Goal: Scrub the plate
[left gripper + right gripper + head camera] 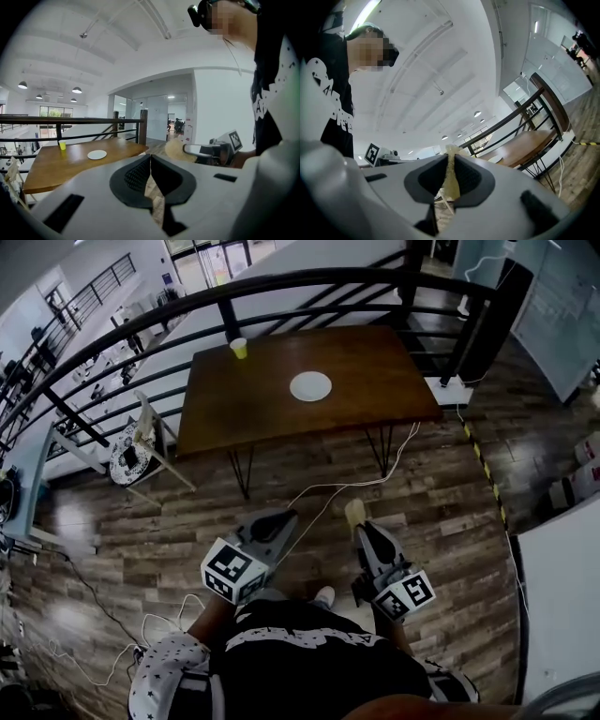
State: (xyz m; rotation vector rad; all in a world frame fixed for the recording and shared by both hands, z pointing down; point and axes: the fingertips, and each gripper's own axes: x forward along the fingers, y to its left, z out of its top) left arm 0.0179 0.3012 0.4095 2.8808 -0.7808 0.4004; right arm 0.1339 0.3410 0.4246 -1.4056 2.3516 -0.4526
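Across the floor from you, well apart from both grippers, the plate [310, 386] lies flat on the table [262, 409], about midway along its length and slightly toward the far edge. Both grippers hang close to your body, pointing forward at the table. The plate sits almost straight ahead, on a line that runs between the two.

Your right gripper [361, 526] is clamped on a thin tan pad [353, 512]. The pad stands edge-on between the jaws, and its top shows just past the tips. Your left gripper [281, 519] has its jaws pressed together at the tips with nothing in them.

Neither side is clearly nearer, since the whole stretch of floor lies between you and the plate. The plate is round, so it has no long axis to line up with, and any approach from the near edge of the table should do.

The step in hand is most likely the walk up to the table, as no scrubbing can start from this range. Once there, you would need the pad's broad face turned down onto the plate instead of its edge. The left gripper is free to steady the rim.

A yellow cup [239, 348] stands at the far left corner, well clear of the plate. A white cable [328, 488] trails over the floor in your path and could catch a foot.
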